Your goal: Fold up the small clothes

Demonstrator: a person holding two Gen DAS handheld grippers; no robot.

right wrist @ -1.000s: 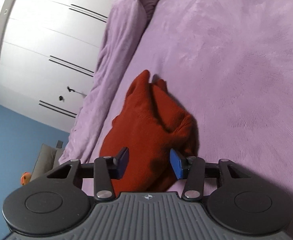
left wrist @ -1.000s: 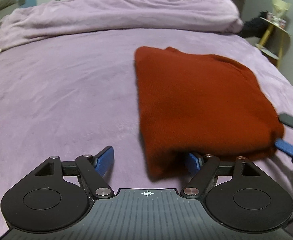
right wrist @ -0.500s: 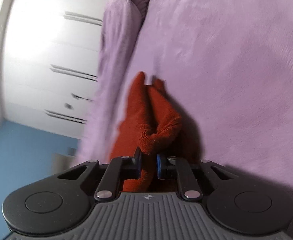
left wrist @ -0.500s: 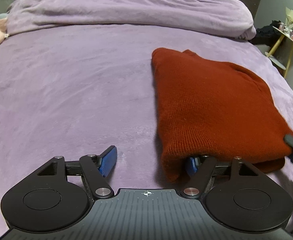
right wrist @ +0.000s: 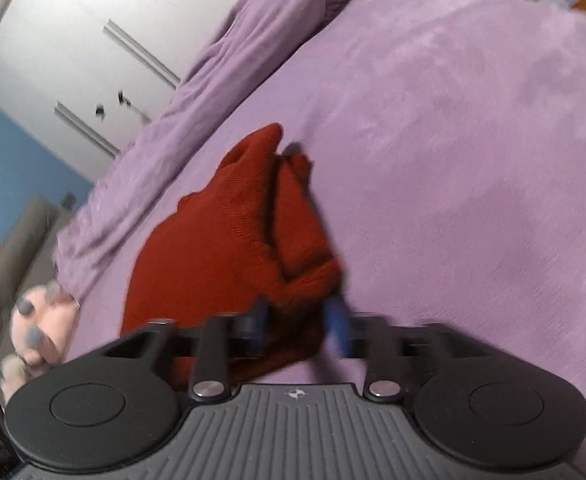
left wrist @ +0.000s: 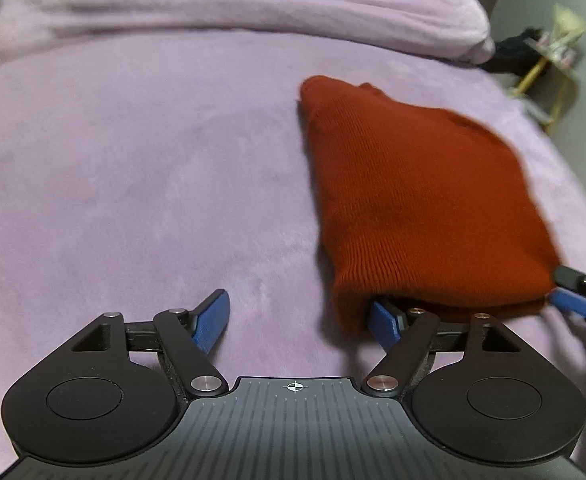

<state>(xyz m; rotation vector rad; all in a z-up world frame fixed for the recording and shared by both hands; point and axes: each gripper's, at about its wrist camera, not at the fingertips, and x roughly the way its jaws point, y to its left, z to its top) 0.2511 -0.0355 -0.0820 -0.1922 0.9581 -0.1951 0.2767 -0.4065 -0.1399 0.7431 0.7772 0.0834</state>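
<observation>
Left hand-held gripper (left wrist: pixel 299 314): you are spreading it wide, one finger sliding under the hem to lift.
Right hand-held gripper (right wrist: pixel 300 326): fingers parted, straddling the corner.
Red knit garment (left wrist: pixel 417 200): lying folded on the bed (left wrist: pixel 133 160), ahead.

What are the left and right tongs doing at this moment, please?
Left tongs: open wide, right finger tucked under the rust-red knit sweater.
Right tongs: open, straddling the sweater's near corner without pinching it.
</observation>
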